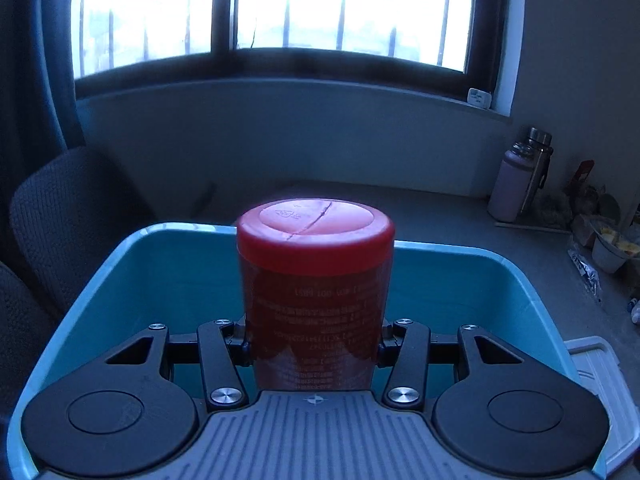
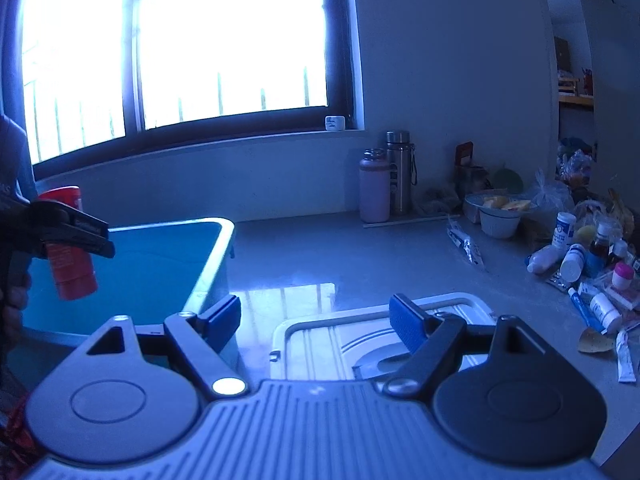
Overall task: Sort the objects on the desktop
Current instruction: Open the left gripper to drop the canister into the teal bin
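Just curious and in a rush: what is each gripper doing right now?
Left gripper: closed on the red canister, held above the blue bin.
Right gripper: open, holding nothing.

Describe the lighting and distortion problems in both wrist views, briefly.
Left wrist view: the window is blown out white, the room dim and blue-tinted, the red canister slightly soft with its print unreadable. Right wrist view: the same backlit glare, a window reflection on the table, and fisheye bending of the window frame.
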`<move>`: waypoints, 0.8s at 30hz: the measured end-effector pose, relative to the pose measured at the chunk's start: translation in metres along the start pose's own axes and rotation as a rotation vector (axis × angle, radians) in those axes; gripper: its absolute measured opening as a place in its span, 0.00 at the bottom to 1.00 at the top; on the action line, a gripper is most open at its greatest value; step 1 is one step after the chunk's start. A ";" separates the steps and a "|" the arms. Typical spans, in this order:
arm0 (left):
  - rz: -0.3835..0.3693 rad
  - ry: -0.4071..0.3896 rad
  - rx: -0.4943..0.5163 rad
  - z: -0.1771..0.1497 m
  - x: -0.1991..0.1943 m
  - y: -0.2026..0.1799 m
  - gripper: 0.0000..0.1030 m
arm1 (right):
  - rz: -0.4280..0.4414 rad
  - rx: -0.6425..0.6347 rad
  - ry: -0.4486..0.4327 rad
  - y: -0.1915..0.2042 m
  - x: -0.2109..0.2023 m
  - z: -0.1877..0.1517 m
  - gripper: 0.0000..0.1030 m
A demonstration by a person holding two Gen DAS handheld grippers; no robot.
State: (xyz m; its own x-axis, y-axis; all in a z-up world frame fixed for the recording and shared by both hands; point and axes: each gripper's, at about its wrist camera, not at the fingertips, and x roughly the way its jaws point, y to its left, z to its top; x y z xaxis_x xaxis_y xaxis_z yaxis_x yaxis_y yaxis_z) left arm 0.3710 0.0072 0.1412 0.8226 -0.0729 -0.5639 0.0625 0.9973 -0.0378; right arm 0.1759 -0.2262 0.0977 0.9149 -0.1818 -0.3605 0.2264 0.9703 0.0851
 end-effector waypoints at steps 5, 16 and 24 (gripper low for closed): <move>0.023 -0.013 0.032 -0.002 -0.007 0.000 0.80 | -0.024 0.014 0.038 -0.010 0.005 -0.008 0.79; 0.098 -0.039 0.020 -0.008 -0.037 -0.009 0.85 | 0.008 0.027 0.049 -0.040 -0.005 -0.013 0.79; 0.171 0.010 -0.032 -0.024 -0.080 -0.025 0.88 | 0.083 -0.006 0.064 -0.074 -0.020 -0.011 0.79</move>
State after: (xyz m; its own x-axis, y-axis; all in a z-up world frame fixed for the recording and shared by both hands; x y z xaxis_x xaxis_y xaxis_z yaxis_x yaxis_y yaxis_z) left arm 0.2897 -0.0120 0.1679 0.8142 0.0975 -0.5723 -0.0960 0.9948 0.0329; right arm 0.1373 -0.2924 0.0886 0.9072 -0.0899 -0.4111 0.1481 0.9826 0.1119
